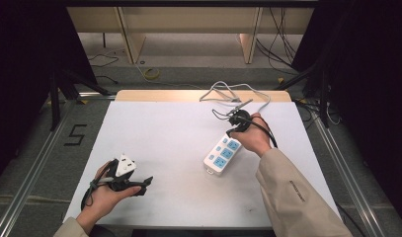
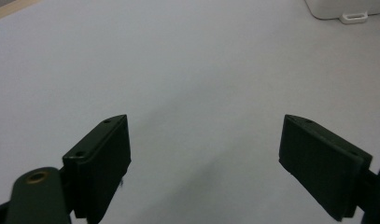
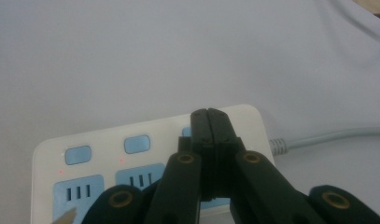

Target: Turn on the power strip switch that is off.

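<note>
1. Right tool (image 1: 236, 122) sits at about 2 o'clock on the white surface (image 1: 164, 143), held in the person's right hand (image 1: 255, 136), beige sleeve (image 1: 292, 192) coming in from 5 o'clock.
2. Right tool jaws: pressed flat together with nothing between them; in the right gripper view the tool (image 3: 210, 122) has its tips over the far switch of the power strip (image 3: 145, 158). Can't tell whether the tips touch the switch or hang just above it.
3. Power strip (image 1: 223, 153): white body, blue sockets and blue rocker switches, lying on the surface right of centre, long axis running roughly 1 to 7 o'clock. Small red dots show beside two switches in the right gripper view.
4. Grey cable (image 3: 332, 136) leaves the strip's end at 3 o'clock in the right gripper view; in the high view the cable (image 1: 228, 91) loops at the surface's 12 to 1 o'clock edge.
5. Left tool (image 1: 134, 183) sits at about 7 o'clock on the surface, held in the left hand (image 1: 102, 195), well apart from the strip.
6. Left tool jaws: spread wide, nothing between them; left gripper view shows the tool (image 2: 204, 154) over bare white surface, with one corner of the strip (image 2: 346, 9) at 1 o'clock.
7. A mark reading 5 (image 1: 76, 134) is on the floor at 9 o'clock off the surface.
</note>
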### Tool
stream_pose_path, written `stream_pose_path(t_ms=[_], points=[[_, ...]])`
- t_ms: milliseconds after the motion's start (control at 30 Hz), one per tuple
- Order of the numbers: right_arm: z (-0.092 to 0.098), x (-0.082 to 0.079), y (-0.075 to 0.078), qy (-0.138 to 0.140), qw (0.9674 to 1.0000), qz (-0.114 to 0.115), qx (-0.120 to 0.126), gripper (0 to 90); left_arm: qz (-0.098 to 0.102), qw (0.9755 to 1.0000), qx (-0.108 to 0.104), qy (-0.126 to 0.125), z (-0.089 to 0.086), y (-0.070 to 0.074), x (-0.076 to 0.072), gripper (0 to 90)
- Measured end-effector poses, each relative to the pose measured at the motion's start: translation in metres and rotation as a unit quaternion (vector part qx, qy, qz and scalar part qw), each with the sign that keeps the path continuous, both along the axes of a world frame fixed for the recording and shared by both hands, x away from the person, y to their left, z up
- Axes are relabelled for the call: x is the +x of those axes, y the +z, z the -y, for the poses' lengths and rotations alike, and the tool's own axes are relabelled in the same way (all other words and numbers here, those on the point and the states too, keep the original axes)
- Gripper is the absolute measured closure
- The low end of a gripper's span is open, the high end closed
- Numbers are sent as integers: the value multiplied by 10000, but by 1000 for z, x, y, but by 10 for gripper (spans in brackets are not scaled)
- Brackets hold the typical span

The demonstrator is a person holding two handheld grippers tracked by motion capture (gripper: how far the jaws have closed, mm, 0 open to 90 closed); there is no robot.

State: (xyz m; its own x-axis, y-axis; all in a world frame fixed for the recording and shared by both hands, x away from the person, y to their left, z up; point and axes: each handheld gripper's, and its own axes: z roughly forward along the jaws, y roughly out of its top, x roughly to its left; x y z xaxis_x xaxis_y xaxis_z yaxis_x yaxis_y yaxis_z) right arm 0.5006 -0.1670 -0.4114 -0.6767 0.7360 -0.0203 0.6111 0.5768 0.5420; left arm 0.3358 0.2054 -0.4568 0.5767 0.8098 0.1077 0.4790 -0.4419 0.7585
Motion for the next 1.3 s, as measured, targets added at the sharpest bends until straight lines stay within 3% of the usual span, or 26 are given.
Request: stream_pose_path(t_ms=[1300], points=[[-7,11,-4,-57,9999,-92,-68,900,1,10000,-11,-4,0,0,0,163]])
